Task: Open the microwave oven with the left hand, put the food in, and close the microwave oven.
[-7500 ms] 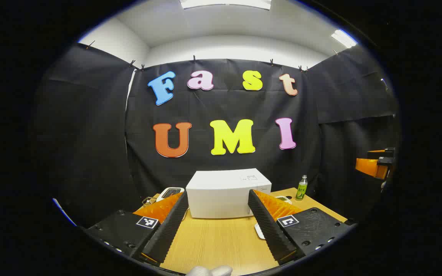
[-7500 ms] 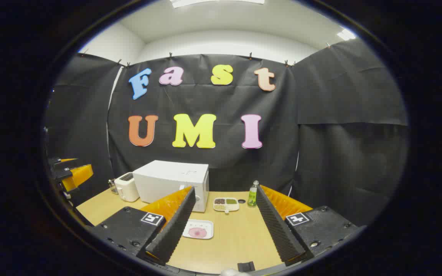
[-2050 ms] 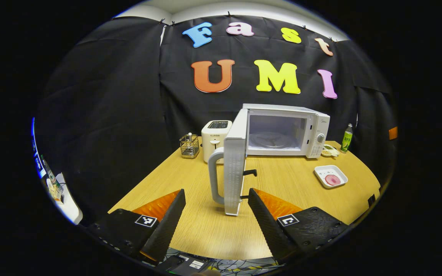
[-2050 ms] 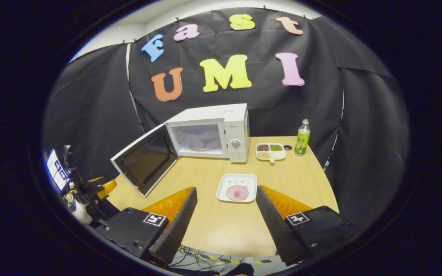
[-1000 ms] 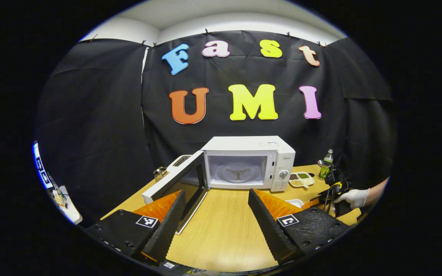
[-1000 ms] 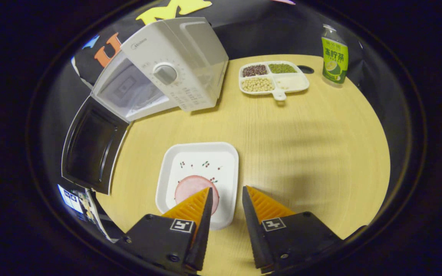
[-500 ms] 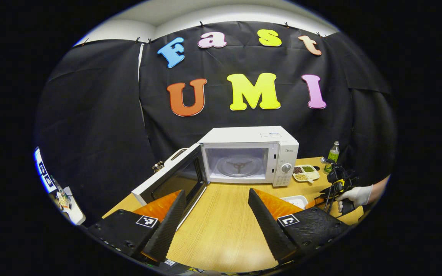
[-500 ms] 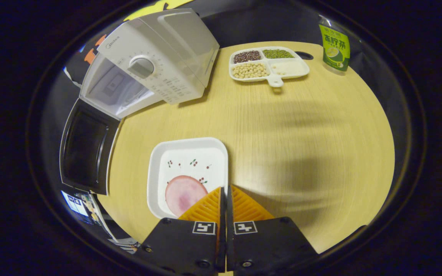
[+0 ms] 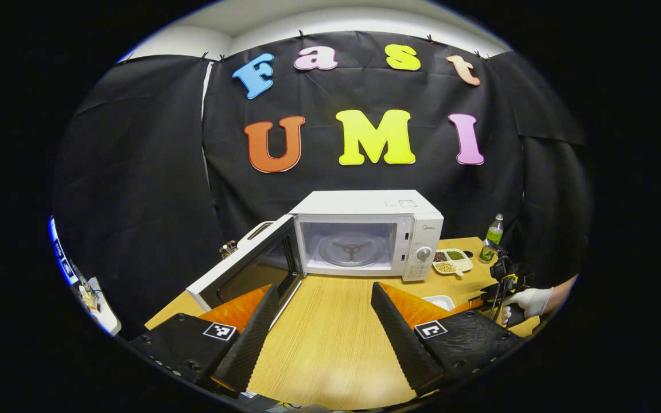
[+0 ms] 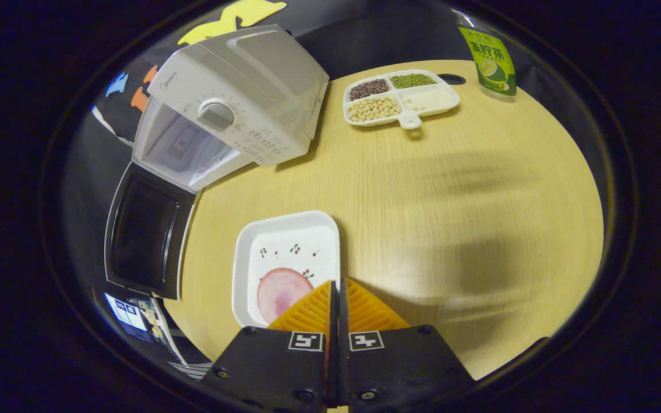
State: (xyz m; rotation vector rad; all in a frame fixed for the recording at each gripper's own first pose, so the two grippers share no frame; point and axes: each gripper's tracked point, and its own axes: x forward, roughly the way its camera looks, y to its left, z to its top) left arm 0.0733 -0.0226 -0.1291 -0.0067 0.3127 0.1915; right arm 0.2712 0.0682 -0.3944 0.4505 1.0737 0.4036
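Wooden table (image 10: 457, 218), right tool (image 10: 337, 287) pinching plate (image 10: 284, 252) rim

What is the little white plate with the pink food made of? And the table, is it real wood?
The white plate looks like glazed ceramic or hard plastic: smooth, slightly shiny, with rounded corners and tiny printed cherries. I can't tell which. The right gripper is shut on its rim. The table shows pale wood grain, very even and matte, so it is probably a wood-look laminate, though real wood is possible.
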